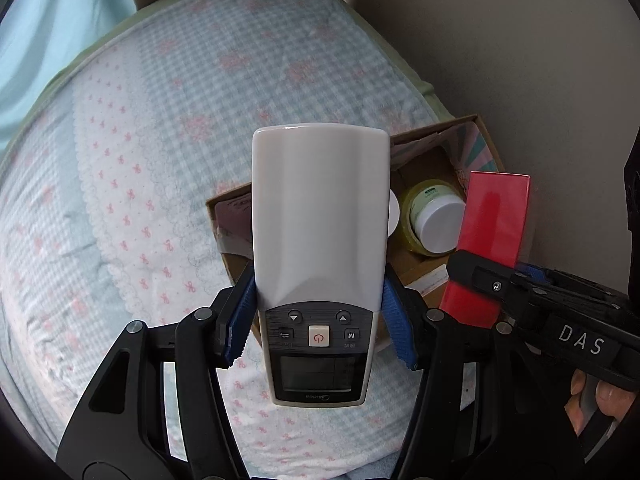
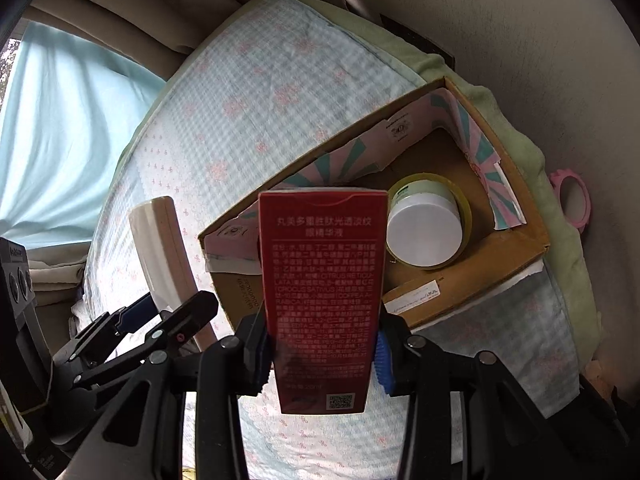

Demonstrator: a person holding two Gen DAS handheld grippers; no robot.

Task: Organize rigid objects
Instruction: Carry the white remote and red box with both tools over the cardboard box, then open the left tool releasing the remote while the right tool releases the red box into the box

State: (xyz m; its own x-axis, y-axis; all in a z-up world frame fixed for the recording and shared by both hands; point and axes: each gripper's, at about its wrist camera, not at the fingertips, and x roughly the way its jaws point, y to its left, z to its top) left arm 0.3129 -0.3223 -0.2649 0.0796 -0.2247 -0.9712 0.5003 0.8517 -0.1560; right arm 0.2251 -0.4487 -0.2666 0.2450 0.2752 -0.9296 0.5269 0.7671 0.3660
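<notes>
My left gripper [image 1: 318, 312] is shut on a white remote control [image 1: 320, 216], held above the near left part of an open cardboard box [image 1: 486, 136]. My right gripper [image 2: 322, 350] is shut on a red carton [image 2: 324, 280] with white print, held above the box's near edge [image 2: 472, 280]. In the left wrist view the red carton [image 1: 494, 216] shows at the right of the box, with the right gripper on it. In the right wrist view the remote [image 2: 160, 248] and left gripper [image 2: 160, 312] show at the left. Inside the box lies a white-lidded jar [image 2: 424, 228] within a yellow tape roll [image 2: 466, 208].
The box sits on a bed with a checked, pink-flowered quilt [image 1: 160, 160], against a beige wall [image 1: 500, 40]. A pink ring [image 2: 572, 200] lies beyond the green blanket [image 2: 520, 148] by the wall. A light blue curtain [image 2: 60, 120] hangs at the far left.
</notes>
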